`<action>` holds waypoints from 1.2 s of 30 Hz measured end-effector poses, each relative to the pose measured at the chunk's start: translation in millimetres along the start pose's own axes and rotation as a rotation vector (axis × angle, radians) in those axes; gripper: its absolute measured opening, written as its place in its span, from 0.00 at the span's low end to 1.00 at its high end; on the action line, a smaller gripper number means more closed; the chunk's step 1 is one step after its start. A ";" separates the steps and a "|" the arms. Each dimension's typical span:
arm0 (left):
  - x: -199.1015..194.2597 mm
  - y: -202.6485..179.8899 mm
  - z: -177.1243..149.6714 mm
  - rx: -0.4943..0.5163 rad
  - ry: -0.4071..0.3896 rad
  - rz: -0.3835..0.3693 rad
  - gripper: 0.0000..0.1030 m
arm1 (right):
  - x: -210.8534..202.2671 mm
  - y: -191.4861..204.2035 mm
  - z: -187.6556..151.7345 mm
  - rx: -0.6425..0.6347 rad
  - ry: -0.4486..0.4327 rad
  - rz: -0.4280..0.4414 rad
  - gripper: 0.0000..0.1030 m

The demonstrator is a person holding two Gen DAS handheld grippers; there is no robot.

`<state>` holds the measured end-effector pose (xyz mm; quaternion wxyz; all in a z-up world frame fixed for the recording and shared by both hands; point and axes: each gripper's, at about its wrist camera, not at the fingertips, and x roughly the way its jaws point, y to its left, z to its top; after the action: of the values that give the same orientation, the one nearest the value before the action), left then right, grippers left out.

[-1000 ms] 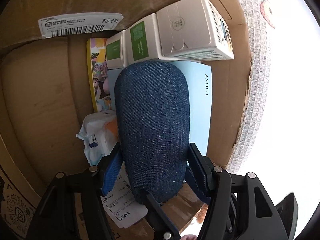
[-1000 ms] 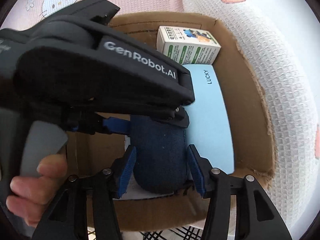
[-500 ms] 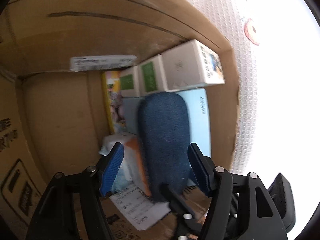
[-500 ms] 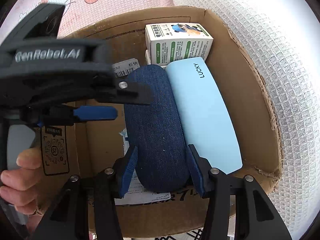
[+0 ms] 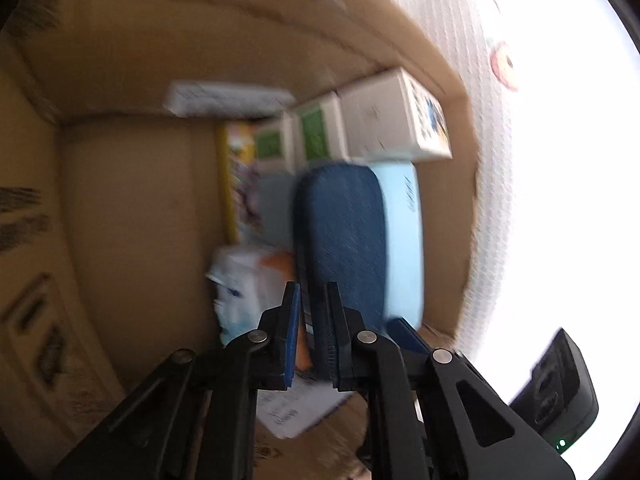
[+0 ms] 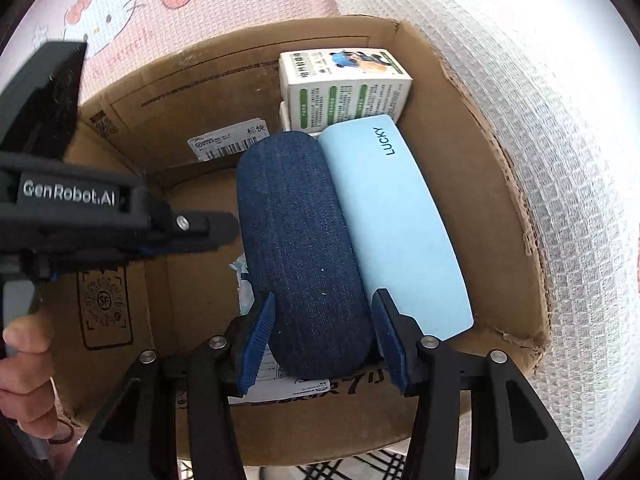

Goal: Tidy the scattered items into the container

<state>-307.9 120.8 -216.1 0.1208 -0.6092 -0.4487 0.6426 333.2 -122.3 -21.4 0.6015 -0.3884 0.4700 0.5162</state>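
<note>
Two fisheye views show us the open brown cardboard box [image 5: 132, 208] and what lies inside it. From the left wrist, blurred, we see the left gripper [image 5: 312, 320] with its blue-padded fingers [image 5: 291, 332] drawn nearly together and nothing pinched between them; beyond the tips lies the dark blue denim-covered oval case [image 5: 340, 232], just left of the pale blue hard case [image 5: 404, 236]. At the far end sit white cartons with green panels [image 5: 320, 136], with a yellow-edged picture booklet [image 5: 236, 184] to their left and a crumpled white and orange packet [image 5: 248, 280] nearer us. From the right wrist, the right gripper [image 6: 324, 344] points down into the box, its ribbed blue pads [image 6: 258, 344] partly apart and set on either side of the near end of the denim case [image 6: 300, 248]; we cannot tell whether they press it. That case lies lengthwise in the box, touching the pale blue case marked LUCKY [image 6: 396, 224] on its right. A white and green printed carton [image 6: 344, 88] stands at the far wall, a barcode label [image 6: 228, 144] to its left. At the left edge we see a hand [image 6: 24, 376] holding the left gripper [image 6: 208, 228] above the box [image 6: 472, 168], which rests on a pink cartoon-print quilt [image 6: 120, 20].
</note>
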 end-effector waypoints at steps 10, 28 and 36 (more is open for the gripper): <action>5.6 -4.3 4.7 0.028 0.035 -0.055 0.12 | -11.2 -8.7 -24.6 0.046 -0.018 -0.054 0.46; -11.3 -39.8 -20.5 0.245 -0.080 0.042 0.57 | -58.6 4.3 -66.3 0.342 -0.185 -0.044 0.46; -103.1 -46.6 -73.0 0.356 -0.173 0.119 0.59 | -96.9 17.8 -89.0 0.385 -0.245 -0.089 0.48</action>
<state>-237.6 106.2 -102.2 0.1495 -0.5463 -0.3001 0.7675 298.6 -228.9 49.7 0.7393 -0.2215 0.4655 0.4333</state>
